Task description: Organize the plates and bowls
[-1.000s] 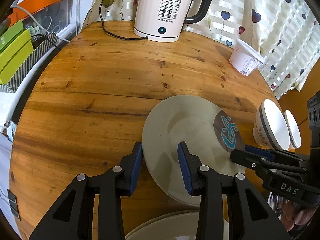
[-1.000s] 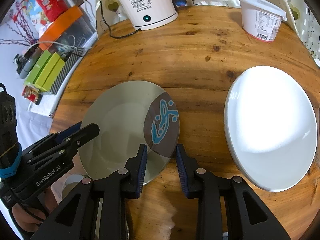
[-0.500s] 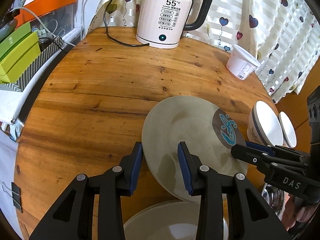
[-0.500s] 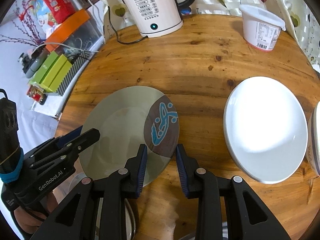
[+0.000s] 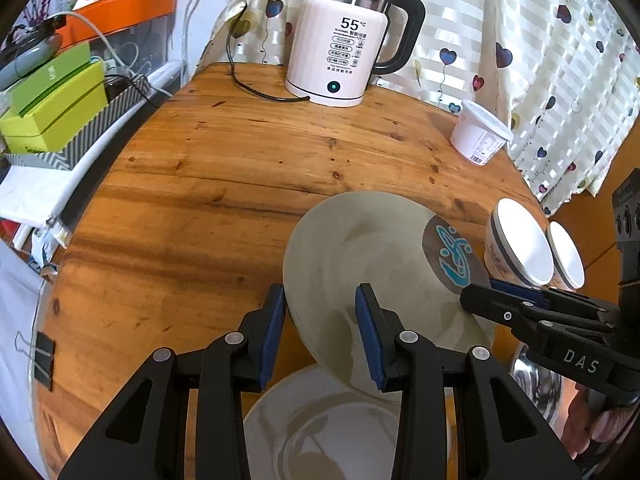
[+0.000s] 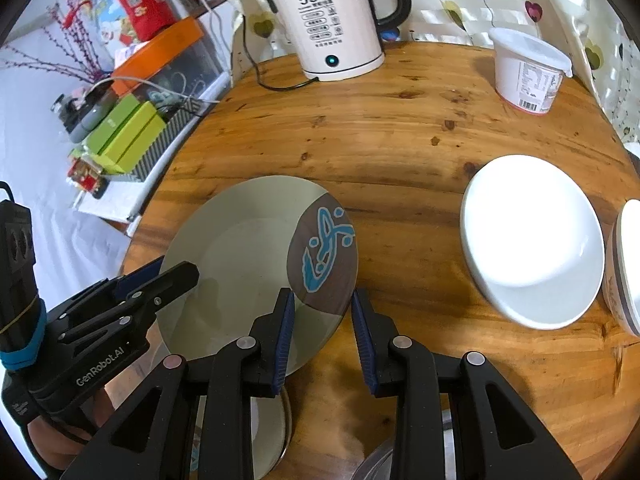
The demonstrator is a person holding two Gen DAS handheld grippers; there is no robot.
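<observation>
Round wooden worktop (image 5: 240,184), knotty planks, warm varnish. Behind it, white striped curtain (image 5: 520,40) with heart print (daylight glowing through). White electric kettle (image 5: 340,56) at far edge, black cord trailing. White lidded tub (image 5: 480,140) near curtain. Left side: orange-lidded clear bin (image 5: 124,20), green boxes (image 5: 52,100) in striped tray.

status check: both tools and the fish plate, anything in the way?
Left tool and right tool each clamp the rim of the fish plate, lifted and tilted. Another plate sits right beneath. White plate and bowls stand clear.
</observation>
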